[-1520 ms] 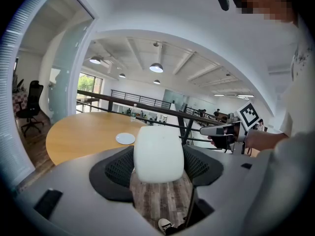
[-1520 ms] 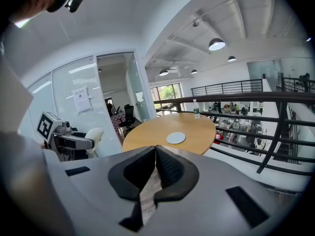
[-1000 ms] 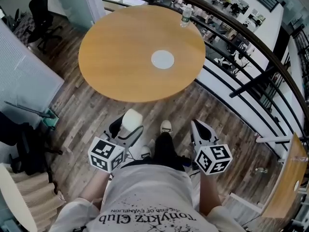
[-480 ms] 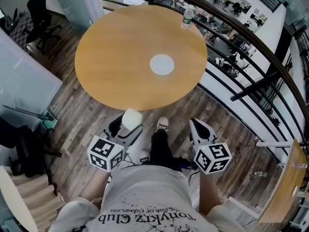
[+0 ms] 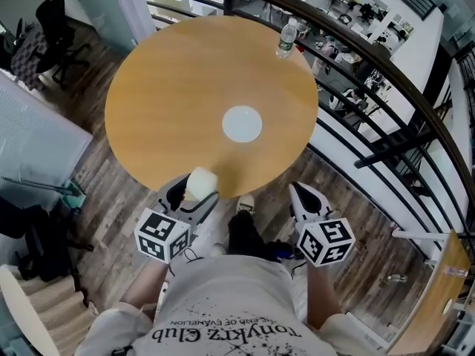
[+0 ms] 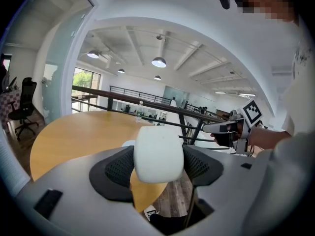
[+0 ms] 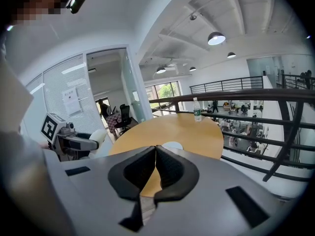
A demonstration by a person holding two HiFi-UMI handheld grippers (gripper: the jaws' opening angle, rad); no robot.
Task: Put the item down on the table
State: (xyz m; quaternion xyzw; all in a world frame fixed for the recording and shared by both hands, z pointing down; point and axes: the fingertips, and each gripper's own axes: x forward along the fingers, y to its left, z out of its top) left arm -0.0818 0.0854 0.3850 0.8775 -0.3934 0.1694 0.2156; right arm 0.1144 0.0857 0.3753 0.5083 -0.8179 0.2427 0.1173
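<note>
My left gripper [image 5: 194,193] is shut on a white rounded block [image 5: 201,182], which fills the space between its black pads [image 6: 120,167] as the white block [image 6: 158,153]. It hovers just at the near edge of the round wooden table [image 5: 178,87]. My right gripper [image 5: 306,199] hangs over the floor to the right of the table's near edge, jaws shut together with nothing between them [image 7: 155,162]. From the right gripper view the left gripper [image 7: 81,142] with the block shows at the left.
A white round disc [image 5: 242,123] lies at the table's middle. A water bottle [image 5: 286,38] stands at its far right edge. A black railing [image 5: 386,102] runs along the right. An office chair [image 5: 52,21] stands far left. My shoes [image 5: 245,205] rest on wood flooring.
The table has drawn nearer in the head view; its near edge now reaches the left gripper with the block. Both grippers hold the same pose relative to my body.
</note>
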